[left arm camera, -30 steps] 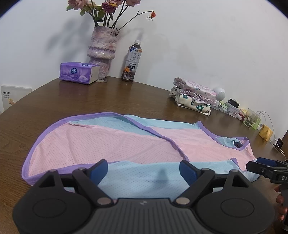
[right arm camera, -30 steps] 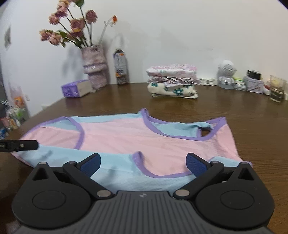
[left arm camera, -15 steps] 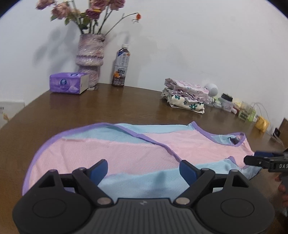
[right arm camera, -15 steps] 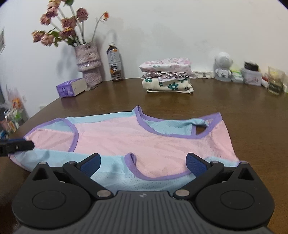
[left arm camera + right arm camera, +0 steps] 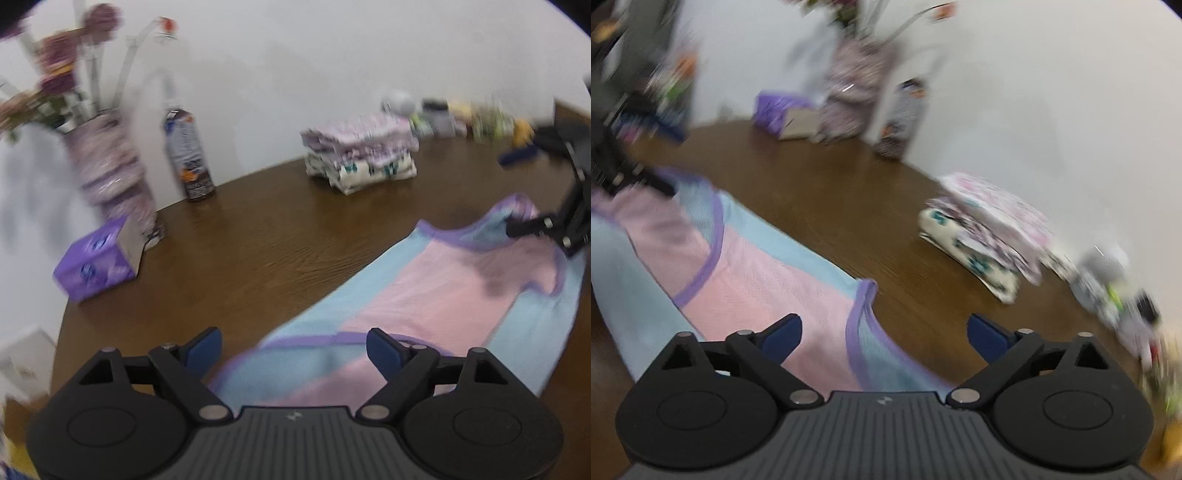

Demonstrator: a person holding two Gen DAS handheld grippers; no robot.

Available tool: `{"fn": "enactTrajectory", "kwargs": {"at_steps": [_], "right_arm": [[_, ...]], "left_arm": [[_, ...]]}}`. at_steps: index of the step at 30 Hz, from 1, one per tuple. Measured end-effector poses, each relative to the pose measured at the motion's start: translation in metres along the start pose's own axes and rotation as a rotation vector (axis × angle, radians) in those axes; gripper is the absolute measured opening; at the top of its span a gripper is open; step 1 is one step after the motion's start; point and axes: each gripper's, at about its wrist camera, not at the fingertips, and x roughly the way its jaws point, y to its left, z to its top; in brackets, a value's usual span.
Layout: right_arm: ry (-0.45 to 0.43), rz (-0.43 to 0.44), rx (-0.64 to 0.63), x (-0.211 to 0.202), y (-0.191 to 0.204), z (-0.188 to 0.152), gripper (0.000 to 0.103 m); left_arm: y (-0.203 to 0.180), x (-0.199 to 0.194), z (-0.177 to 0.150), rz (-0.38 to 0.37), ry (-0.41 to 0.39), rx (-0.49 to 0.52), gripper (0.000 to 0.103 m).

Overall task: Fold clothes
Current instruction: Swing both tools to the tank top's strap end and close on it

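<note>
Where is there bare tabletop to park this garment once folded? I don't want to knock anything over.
Bare wood lies between the pink and blue garment, the tissue box and the folded stack. The wall edge is crowded: vase, bottle, and small clutter beyond the stack.

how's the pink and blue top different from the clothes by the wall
The pink and blue top lies spread out in one flat layer; the pile of clothes is folded and stacked. The top is plain mesh with purple trim; the pile is floral print. Both rest on the brown table.

Brown wooden table (image 5: 280, 236), white wall (image 5: 332, 55)
</note>
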Motion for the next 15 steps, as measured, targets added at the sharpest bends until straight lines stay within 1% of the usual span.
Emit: {"fn": "enactTrajectory", "kwargs": {"at_steps": [1,2,3,4,5,7,9,11,12,13,14,15], "right_arm": [[0.027,0.020,-0.048,0.012,-0.002,0.010,0.091],[0.052,0.043,-0.077,0.025,-0.003,0.018,0.088],[0.076,0.067,-0.097,0.038,-0.005,0.024,0.082],[0.099,0.091,-0.117,0.051,-0.007,0.030,0.076],[0.118,0.117,-0.122,0.062,-0.011,0.035,0.075],[0.144,0.180,-0.120,0.080,-0.020,0.041,0.071],[0.155,0.230,-0.120,0.091,-0.028,0.044,0.068],[0.160,0.264,-0.136,0.099,-0.032,0.048,0.067],[0.161,0.277,-0.145,0.103,-0.034,0.051,0.063],[0.170,0.296,-0.143,0.107,-0.036,0.053,0.056],[0.182,0.317,-0.136,0.112,-0.039,0.055,0.053],[0.198,0.335,-0.134,0.116,-0.042,0.056,0.048]], "left_arm": [[0.004,0.010,0.006,-0.016,0.027,0.029,0.082],[0.007,0.022,0.011,-0.043,0.060,0.056,0.079],[0.010,0.034,0.013,-0.066,0.090,0.069,0.077],[0.013,0.044,0.016,-0.089,0.120,0.081,0.069],[0.018,0.054,0.017,-0.102,0.143,0.080,0.063],[0.031,0.067,0.019,-0.140,0.163,0.042,0.061],[0.045,0.076,0.022,-0.199,0.173,-0.016,0.058],[0.056,0.084,0.027,-0.255,0.187,-0.056,0.058],[0.060,0.088,0.029,-0.275,0.197,-0.065,0.057],[0.061,0.092,0.032,-0.284,0.212,-0.060,0.049],[0.061,0.097,0.033,-0.293,0.234,-0.045,0.039],[0.061,0.101,0.035,-0.304,0.256,-0.031,0.032]]}}
